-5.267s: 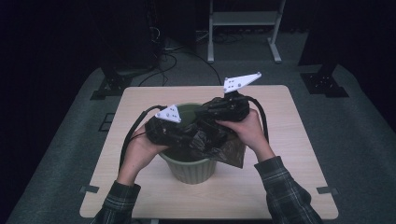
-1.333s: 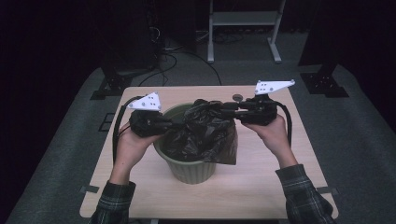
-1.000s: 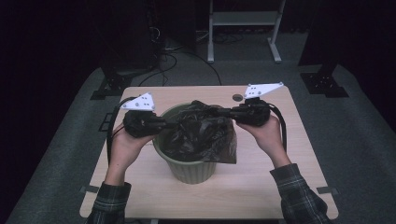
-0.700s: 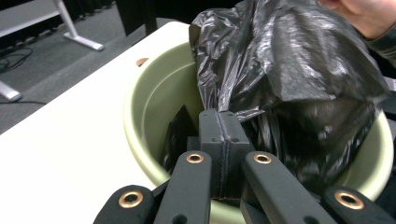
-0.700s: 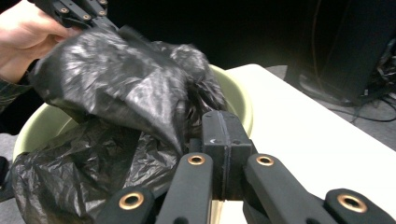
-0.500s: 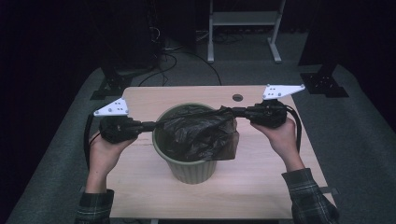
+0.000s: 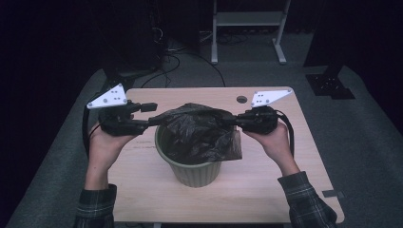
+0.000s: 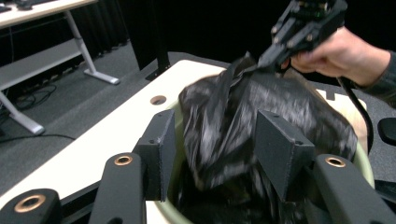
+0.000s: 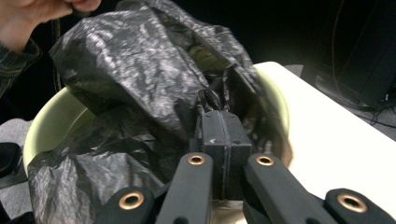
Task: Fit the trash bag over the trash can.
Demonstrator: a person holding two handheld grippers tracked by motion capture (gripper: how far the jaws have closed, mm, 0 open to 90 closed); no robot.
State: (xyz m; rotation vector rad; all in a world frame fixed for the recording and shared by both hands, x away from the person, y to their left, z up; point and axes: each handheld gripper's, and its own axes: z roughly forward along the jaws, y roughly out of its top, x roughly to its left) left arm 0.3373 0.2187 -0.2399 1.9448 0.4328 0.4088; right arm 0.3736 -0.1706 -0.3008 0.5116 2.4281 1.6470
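Item: black bin bag (image 7: 202, 135), thin crinkled film, lying half inside the green bin (image 7: 195, 171) at the middle of the surface (image 7: 266, 199), one flap draped over the bin's rim toward the right edge. We judge it very light, limp and slippery, apt to tear if pulled hard; it is best taken at the mouth hem, at opposite points, so the opening can be stretched over the rim. Right tongs (image 9: 219, 135): pressed together, pinching a gathered fold of the bag's edge above the right side of the bin. Left tongs (image 8: 215, 154): jaws have just been opening and now stand spread, with the bag between them but the pads clear of the film; in the high view the left tongs (image 7: 152, 118) sit just beside the rim's left side. Hard to make out: the bag is motion-blurred in the left gripper view; where the hem runs among the folds, we cannot tell; the bin's floor is hidden beneath the film.
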